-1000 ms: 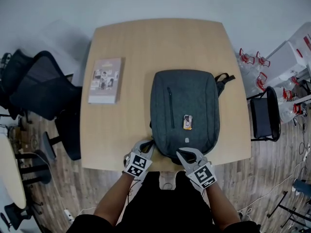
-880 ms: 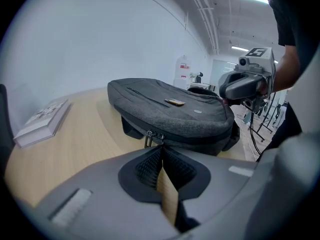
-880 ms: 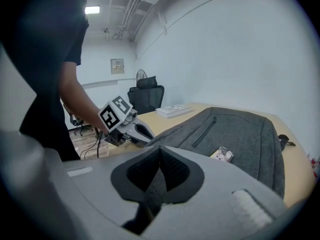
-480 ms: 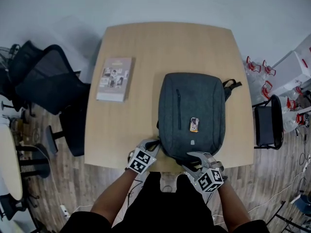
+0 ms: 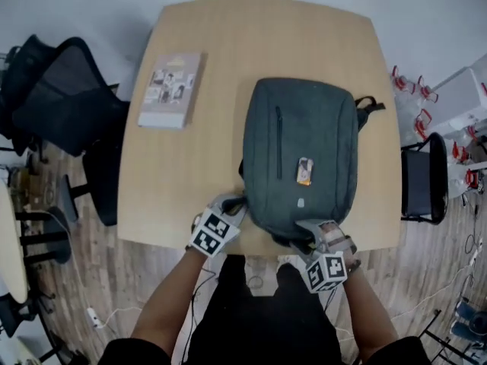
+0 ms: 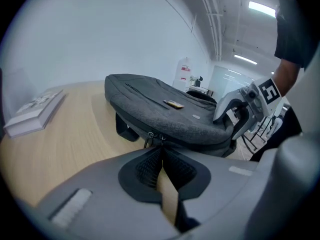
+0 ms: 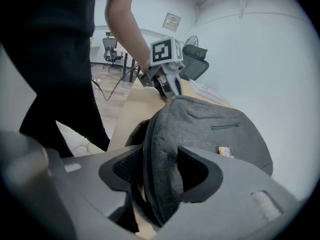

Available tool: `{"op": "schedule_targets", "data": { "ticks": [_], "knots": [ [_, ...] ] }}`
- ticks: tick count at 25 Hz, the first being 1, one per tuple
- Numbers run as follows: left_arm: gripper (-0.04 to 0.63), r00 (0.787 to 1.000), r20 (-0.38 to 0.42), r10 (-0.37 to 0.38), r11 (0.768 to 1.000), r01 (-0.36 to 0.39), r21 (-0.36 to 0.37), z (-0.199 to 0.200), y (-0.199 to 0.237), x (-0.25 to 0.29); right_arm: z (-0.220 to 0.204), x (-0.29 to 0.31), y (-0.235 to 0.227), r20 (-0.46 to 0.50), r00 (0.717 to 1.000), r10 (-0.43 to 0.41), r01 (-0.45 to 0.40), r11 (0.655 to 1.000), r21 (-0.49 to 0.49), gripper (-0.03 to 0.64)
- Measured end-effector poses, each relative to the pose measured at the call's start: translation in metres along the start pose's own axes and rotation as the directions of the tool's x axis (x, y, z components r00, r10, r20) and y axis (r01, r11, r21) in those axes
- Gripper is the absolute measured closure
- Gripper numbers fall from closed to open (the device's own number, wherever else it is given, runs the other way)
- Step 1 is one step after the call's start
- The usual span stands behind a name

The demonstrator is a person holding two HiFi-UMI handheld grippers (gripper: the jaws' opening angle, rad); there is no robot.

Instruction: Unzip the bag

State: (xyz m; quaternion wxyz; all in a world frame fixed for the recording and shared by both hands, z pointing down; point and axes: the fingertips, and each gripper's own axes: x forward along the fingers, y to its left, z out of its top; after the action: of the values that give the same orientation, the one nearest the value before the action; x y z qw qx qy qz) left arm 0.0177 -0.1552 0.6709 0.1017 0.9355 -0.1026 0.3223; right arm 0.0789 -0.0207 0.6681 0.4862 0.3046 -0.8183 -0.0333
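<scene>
The left gripper's (image 6: 161, 154) fingers are closed together, tips right at the two zip pulls (image 6: 152, 137) on the bag's near side; whether they pinch one cannot be made out. The right gripper's (image 7: 159, 160) fingers stand apart, having just been opening, with the bag's near corner folded between them. The grey bag (image 5: 304, 150) lies flat on the wooden table (image 5: 198, 173), its near end at the table's edge, a small tag (image 5: 304, 171) on top. A book (image 5: 171, 90) lies well apart on its left. Office chairs (image 5: 57, 105) stand beside the table. From the head view the zip itself is hidden under the bag's curve.
</scene>
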Motion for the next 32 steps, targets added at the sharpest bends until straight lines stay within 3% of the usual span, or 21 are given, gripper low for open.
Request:
{"op": "schedule_targets", "data": {
  "ticks": [6, 10, 15, 32],
  "knots": [
    [0.571, 1.0, 0.005, 0.01, 0.993, -0.01, 0.119, 0.01, 0.0, 0.012, -0.014, 0.003, -0.01, -0.036, 0.999, -0.003, 0.003, 1.0, -0.018, 0.41],
    [0.571, 1.0, 0.007, 0.012, 0.994, -0.012, 0.113, 0.011, 0.002, 0.011, -0.015, 0.006, -0.015, -0.045, 0.999, 0.005, -0.004, 1.0, 0.016, 0.439],
    [0.571, 0.997, -0.022, 0.073, 0.991, -0.07, 0.117, -0.001, -0.004, 0.001, -0.013, 0.009, -0.02, -0.03, 1.0, 0.005, -0.002, 0.995, 0.098, 0.466],
    [0.568, 0.984, -0.032, 0.176, 0.983, -0.174, 0.055, -0.011, -0.048, -0.015, 0.021, 0.046, -0.046, -0.075, 0.997, -0.015, 0.036, 0.956, 0.292, 0.466]
  ]
}}
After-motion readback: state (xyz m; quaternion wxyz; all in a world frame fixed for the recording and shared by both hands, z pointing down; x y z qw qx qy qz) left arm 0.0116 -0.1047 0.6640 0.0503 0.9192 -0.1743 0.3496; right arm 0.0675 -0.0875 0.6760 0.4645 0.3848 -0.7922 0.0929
